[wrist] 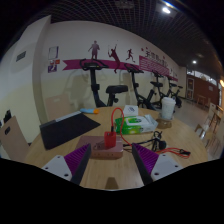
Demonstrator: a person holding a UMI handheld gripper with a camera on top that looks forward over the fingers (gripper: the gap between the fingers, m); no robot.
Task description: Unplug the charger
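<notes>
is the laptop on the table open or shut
Shut: the laptop lies flat on the table, lid down, beyond the open fingers.

We are in a gym-like room. The pale back wall [60,50] carries a magenta stripe [120,66] with dark silhouettes of athletes [112,50] above it. Along that wall we see a row of exercise bikes [100,85]. Ceiling lights [166,9] glow overhead. Nearer us stretches a light wooden table [60,148]. To one side we make out warm wooden furniture [205,92], too far off to identify.
</notes>
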